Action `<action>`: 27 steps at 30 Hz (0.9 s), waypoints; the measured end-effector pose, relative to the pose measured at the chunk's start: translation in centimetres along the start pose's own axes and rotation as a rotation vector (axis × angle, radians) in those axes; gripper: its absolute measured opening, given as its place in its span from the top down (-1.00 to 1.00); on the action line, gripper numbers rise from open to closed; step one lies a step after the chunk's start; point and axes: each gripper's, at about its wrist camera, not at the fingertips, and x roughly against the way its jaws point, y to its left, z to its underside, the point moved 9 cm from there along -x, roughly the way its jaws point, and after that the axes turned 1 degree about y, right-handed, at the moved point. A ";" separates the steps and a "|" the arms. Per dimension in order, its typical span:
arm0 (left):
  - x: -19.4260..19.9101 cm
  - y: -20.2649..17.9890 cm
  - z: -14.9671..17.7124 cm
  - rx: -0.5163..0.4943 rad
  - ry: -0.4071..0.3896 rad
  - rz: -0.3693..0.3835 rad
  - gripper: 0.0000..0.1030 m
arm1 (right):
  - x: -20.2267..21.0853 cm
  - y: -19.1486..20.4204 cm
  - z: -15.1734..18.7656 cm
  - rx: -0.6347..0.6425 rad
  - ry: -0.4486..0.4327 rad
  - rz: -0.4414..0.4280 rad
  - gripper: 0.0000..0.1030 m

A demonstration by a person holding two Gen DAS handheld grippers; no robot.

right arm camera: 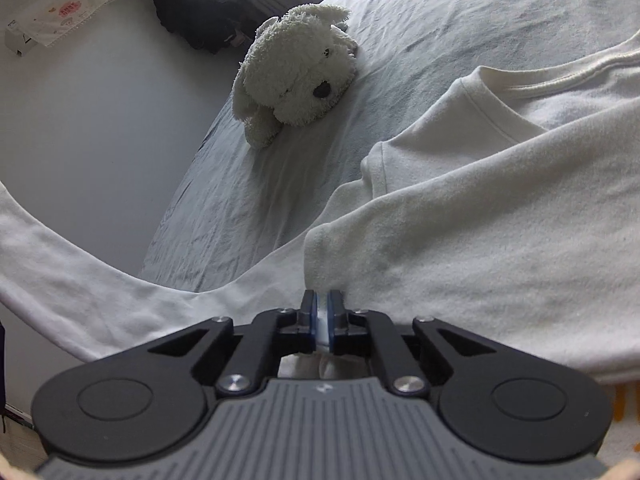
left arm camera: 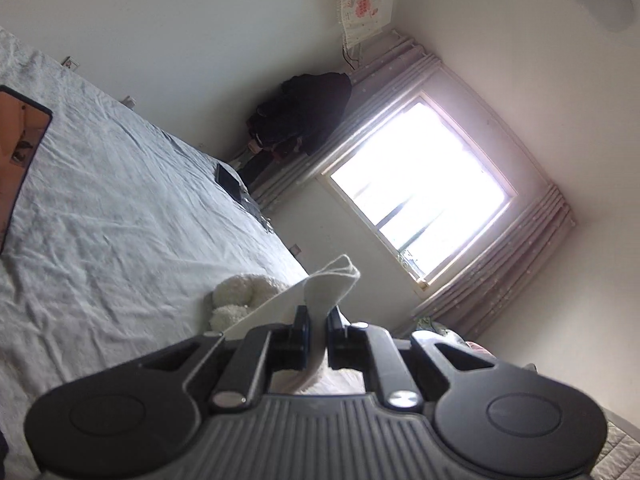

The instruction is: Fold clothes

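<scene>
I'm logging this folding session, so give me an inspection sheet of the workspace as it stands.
Surface: bed with a wrinkled pale sheet.
Job's things: white shirt partly lying on the bed, one edge lifted.
Clutter: plush dog beside the shirt; dark flat device near the far edge; orange-and-dark item on the sheet.
Grippers: left gripper shut on a fold of shirt; right gripper shut on shirt fabric.
Cables: thin wires under the wall hanging.
Surroundings: bright window, curtains, dark clothing pile.
</scene>
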 end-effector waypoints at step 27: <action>-5.8 -4.6 28.3 -0.193 0.663 0.106 0.85 | 17.9 -11.5 -4.0 -0.481 -0.272 -0.159 -0.41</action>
